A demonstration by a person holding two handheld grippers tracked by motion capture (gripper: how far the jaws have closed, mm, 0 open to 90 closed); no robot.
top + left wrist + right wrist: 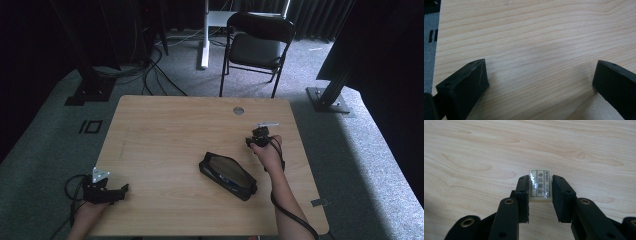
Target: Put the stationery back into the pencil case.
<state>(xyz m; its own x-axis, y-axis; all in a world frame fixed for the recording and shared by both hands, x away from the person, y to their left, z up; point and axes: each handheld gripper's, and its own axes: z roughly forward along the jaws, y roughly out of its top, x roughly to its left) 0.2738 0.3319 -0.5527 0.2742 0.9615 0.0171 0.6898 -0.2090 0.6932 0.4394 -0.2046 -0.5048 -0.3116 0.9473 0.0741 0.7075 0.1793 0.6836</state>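
High view dim and murky: black curtains and room edges nearly lost, only the wooden counter (pixel 165 150) and grey carpet (pixel 360 165) catch soft light from above; slight barrel bend at the edges. Pencil case (pixel 227 175) reads as a dark shape with faint sheen. Both gripper views brighter, even, wood grain sharp. Close black jaws soft, slightly out of focus. Plastic wrap on eraser (pixel 540 185) shows small glare streaks.

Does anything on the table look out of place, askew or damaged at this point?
Nothing stands out. The right gripper holds a wrapped eraser squarely between its pads, the open pencil case lies diagonally but intact on the table, and the left gripper rests open.
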